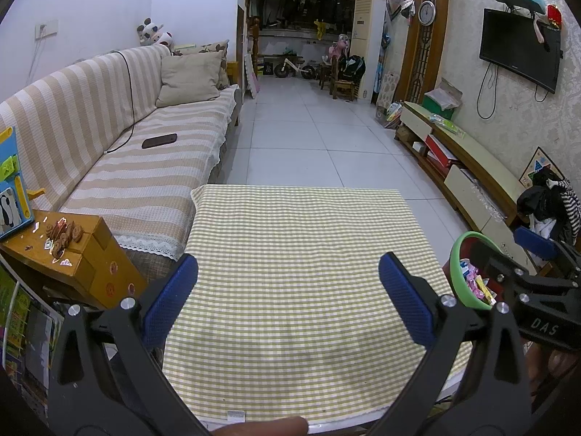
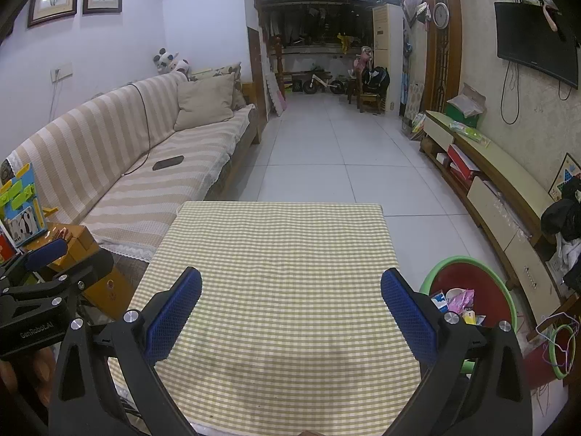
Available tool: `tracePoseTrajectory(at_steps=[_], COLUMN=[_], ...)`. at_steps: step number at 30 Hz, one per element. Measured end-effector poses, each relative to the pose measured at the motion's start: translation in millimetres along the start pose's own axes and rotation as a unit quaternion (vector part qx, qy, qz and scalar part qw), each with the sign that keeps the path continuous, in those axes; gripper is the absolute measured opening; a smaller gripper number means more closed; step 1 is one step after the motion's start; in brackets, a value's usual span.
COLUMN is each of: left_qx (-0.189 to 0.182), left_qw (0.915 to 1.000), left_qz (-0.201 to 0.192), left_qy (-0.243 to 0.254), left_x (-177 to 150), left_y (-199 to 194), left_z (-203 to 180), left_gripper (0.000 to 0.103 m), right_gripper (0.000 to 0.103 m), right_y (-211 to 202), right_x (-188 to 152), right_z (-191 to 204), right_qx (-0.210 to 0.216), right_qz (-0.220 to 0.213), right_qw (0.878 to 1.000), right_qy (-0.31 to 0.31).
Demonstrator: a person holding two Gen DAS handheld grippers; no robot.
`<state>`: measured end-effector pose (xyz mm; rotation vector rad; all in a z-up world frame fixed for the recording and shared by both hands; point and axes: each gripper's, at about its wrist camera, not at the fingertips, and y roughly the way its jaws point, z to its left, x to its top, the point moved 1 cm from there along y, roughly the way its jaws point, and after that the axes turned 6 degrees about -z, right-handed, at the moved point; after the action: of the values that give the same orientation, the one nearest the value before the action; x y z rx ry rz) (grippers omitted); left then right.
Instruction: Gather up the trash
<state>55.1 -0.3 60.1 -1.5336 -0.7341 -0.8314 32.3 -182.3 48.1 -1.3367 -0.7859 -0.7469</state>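
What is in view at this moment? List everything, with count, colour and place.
Table: one, yellow-and-white checked cloth, centre; no trash on it.
Bin: one, green rim, red inside, on the floor right of the table.
Wrappers: several, pink, white, blue, inside the bin.
Sofa: one, beige-striped cover, left.
Phone: one, dark, on the sofa seat.
Cushion: one plainly seen, beige, sofa's far end.
Side table: one, wooden, left, brown bits on top.
TV: one, black, right wall.
Clock: one, white face, right wall.
Left gripper: open, empty.
Right gripper: open, empty.
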Motion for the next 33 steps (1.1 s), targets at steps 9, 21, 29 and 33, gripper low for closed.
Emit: tracePoseTrajectory(at_steps=[9, 21, 29, 33], left_qx=[-0.01, -0.002, -0.002, -0.003], left_qw=[0.9999, 0.9999, 1.0, 0.9999], left_qz=[0.001, -0.008, -0.006, -0.006], left_qy=[-0.009, -0.006, -0.008, -0.008], left_x=[1.8, 2.0, 0.9, 0.5], left_y=[-2.2, -8.0, -6.5, -6.7], left_z=[-0.2, -7.6, -7.7, -7.8], left_gripper=[0.098, 0.098, 0.098, 0.098], right_gripper=[0.096, 0.096, 0.096, 0.096], right_y=[0.0, 0.0, 0.9, 1.2], right_x=[0.6, -1.4, -4.5, -8.8], right_z=[-0.2, 0.8, 2.7, 4.6], right_qx=[0.0, 0.0, 0.001, 0.001], right_qz=[0.001, 0.002, 0.004, 0.004], right_qw=[1.0, 1.0, 1.0, 1.0], right_qy=[-0.001, 0.0, 0.0, -0.001])
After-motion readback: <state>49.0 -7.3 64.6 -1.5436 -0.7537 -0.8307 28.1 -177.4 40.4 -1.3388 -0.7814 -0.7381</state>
